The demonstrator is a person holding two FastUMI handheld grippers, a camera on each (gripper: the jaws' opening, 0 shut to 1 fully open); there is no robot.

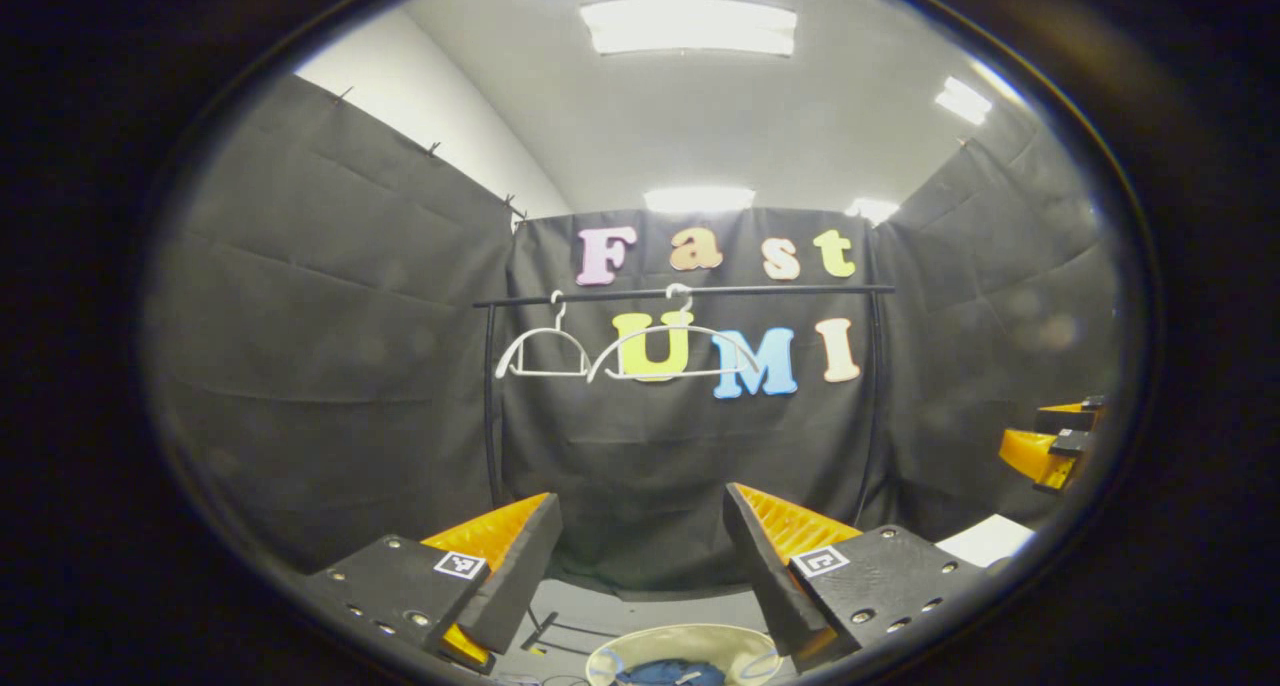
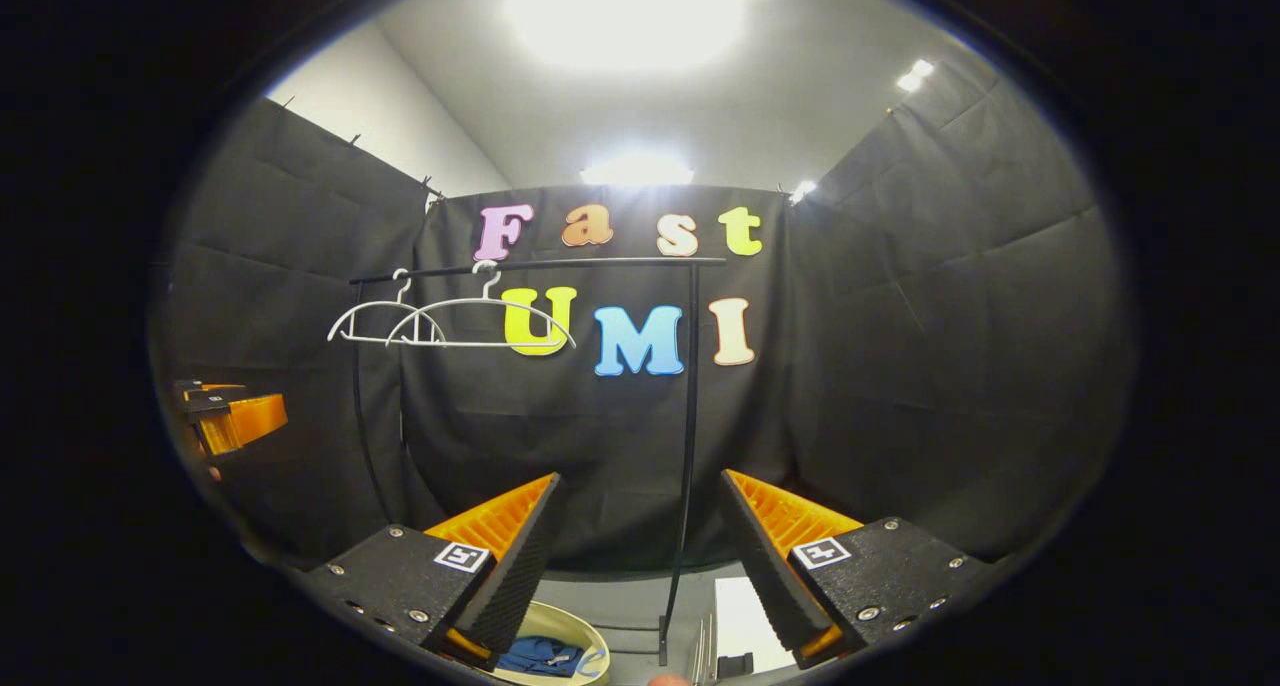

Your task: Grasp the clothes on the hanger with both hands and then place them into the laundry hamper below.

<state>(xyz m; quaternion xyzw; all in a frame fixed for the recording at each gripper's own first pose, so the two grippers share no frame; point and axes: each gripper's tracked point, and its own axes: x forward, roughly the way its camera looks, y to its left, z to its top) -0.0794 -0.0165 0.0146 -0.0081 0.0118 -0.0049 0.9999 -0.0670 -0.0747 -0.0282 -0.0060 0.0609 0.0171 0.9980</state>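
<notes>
Left gripper (image 1: 640,556) jaws gape above blue clothes (image 1: 668,673) in hamper (image 1: 610,656).

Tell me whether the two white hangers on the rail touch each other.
Cannot tell. In the right gripper view the hangers overlap; in the left gripper view their ends near meet too closely to judge.

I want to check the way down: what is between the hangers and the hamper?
Nothing. In the left gripper view, below the two bare hangers there is only the wall cloth down to the hamper, which holds blue clothes. Both tongs are open.
</notes>
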